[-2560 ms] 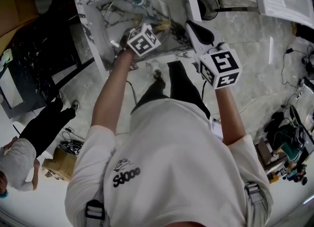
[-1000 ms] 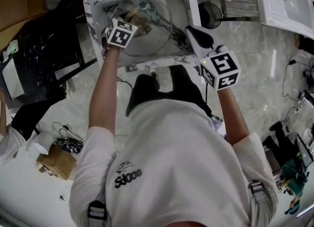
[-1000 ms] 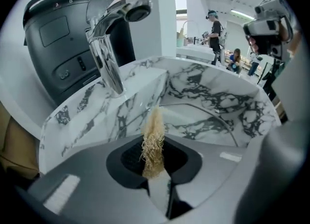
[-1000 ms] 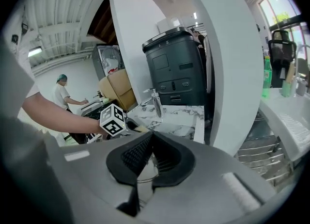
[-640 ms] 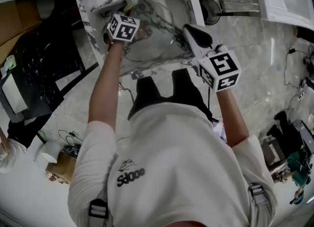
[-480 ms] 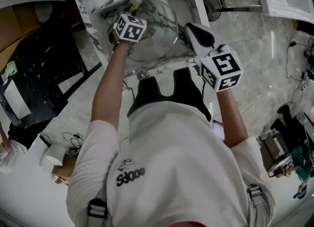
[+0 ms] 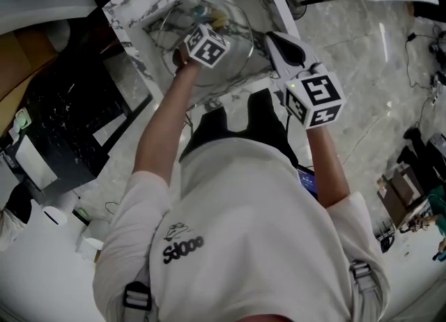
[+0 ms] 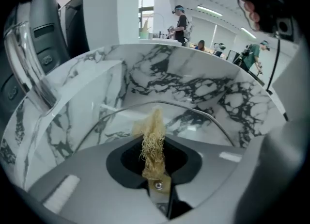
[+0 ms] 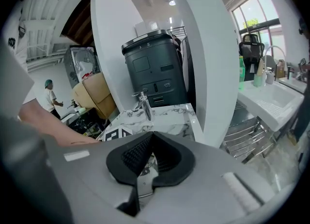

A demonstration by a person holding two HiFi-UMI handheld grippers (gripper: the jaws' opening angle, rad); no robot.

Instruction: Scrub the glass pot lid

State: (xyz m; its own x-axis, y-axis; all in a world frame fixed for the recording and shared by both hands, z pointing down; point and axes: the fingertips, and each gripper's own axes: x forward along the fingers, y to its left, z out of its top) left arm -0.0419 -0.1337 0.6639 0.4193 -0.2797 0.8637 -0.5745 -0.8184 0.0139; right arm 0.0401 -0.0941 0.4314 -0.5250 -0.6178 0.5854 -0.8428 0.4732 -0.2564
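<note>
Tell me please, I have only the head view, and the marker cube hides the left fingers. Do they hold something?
Observer: Yes. In the left gripper view, the left gripper is shut on a yellowish fibrous scrubber.
Operator: What does its tip touch?
Observer: The tip lies over the glass pot lid, near the rim. I cannot confirm real contact.
Operator: And the other side?
Observer: The right gripper is shut with nothing in it. It points toward the faucet, not at the lid.
</note>
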